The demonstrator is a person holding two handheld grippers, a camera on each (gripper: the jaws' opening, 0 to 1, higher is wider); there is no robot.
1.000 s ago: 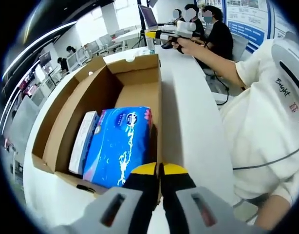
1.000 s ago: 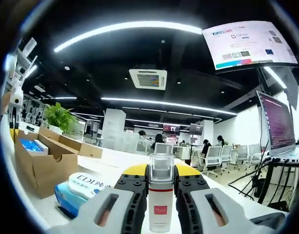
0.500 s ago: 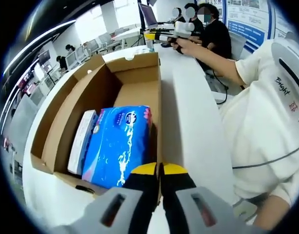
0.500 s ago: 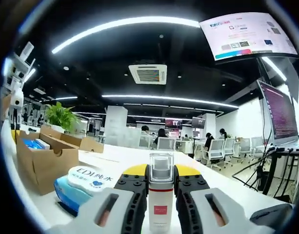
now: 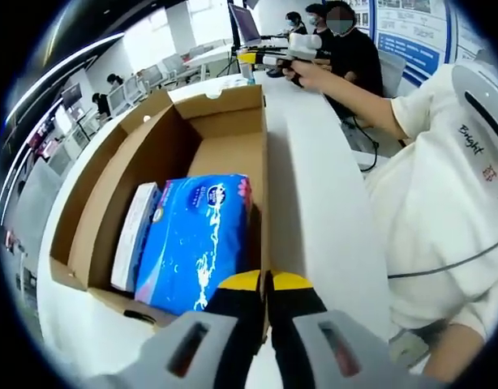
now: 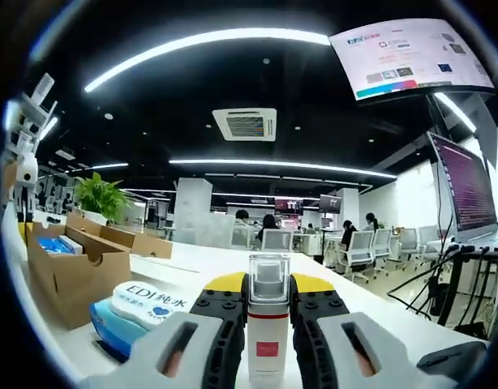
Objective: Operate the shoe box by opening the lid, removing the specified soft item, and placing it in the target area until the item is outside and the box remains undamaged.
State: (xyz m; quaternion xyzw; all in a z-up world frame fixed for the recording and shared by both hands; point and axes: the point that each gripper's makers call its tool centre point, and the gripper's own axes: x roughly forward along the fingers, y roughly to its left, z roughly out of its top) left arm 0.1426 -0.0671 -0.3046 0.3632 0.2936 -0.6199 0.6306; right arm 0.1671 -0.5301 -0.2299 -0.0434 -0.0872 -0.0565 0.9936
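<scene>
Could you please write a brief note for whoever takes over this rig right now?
Left gripper: jaws together at the open shoe box's near wall, seemingly clamping it.
Right gripper: shut on a small white bottle, upright, over the white table.
Done: lid open; a blue wipes pack already lies on the table outside the box.
Left: a blue soft pack and a white carton are inside the box; set the bottle down.

Left gripper (image 5: pixel 265 284), jaws together, clamps the near wall of the open shoe box (image 5: pixel 95 194) (blue soft pack (image 5: pixel 196 239) inside, white carton (image 5: pixel 131 235) beside it)
</scene>
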